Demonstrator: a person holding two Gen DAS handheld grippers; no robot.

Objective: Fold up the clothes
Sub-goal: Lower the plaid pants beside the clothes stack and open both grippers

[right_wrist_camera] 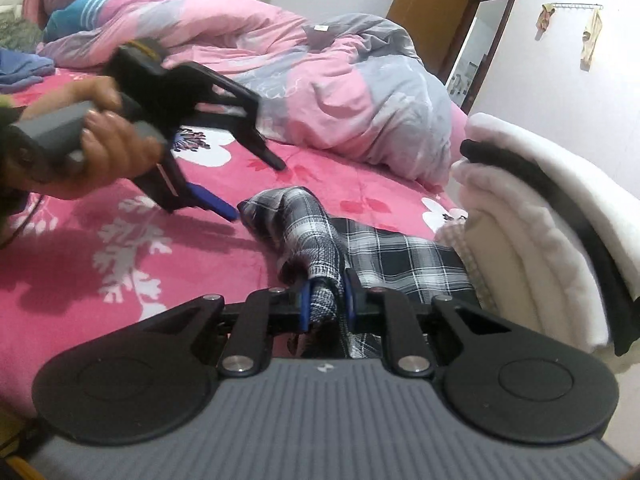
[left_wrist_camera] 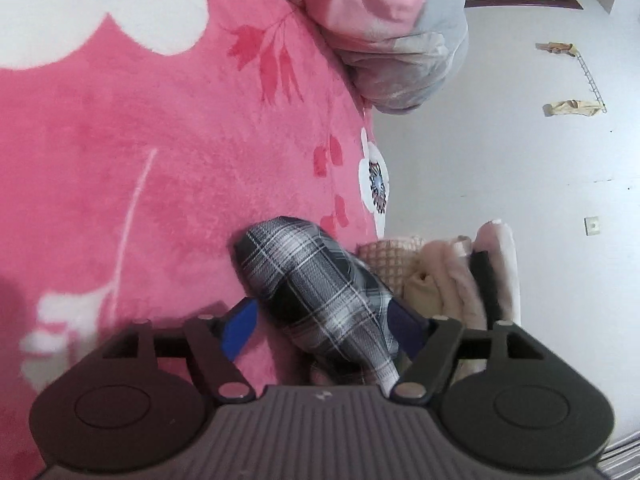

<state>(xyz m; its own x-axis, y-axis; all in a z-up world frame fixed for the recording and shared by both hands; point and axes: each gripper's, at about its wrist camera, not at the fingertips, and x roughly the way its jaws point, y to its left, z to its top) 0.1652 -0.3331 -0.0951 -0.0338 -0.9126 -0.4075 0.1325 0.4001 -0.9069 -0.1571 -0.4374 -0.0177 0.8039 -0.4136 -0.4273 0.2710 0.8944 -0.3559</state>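
- Closest to the right wrist camera, the right gripper [right_wrist_camera: 326, 304] is clamped on a bunched fold of a black-and-white plaid garment [right_wrist_camera: 384, 256], its blue pads pressing the cloth from both sides.
- From that pinch the plaid garment runs away across a pink floral blanket [right_wrist_camera: 120, 280] covering a bed, with one twisted end raised in a hump and a flatter part spread to the right.
- Held in a person's hand [right_wrist_camera: 100, 144], the left gripper [right_wrist_camera: 256, 188] hangs above the blanket with its jaws spread wide; one blue pad [right_wrist_camera: 212, 200] sits just beside the raised end of the garment.
- Seen from the left wrist camera, the garment [left_wrist_camera: 316, 292] lies between the left gripper's [left_wrist_camera: 324, 320] parted fingers, which are not closed on it.
- Just right of the garment stands a stack of folded pale fleece and cream clothes [right_wrist_camera: 540, 216] with a dark item [right_wrist_camera: 520, 172] in it.
- Farther back on the bed lies a rumpled pink-and-grey duvet [right_wrist_camera: 360, 80].
- Behind it, a white wall [right_wrist_camera: 580, 92] and a brown door [right_wrist_camera: 432, 20].
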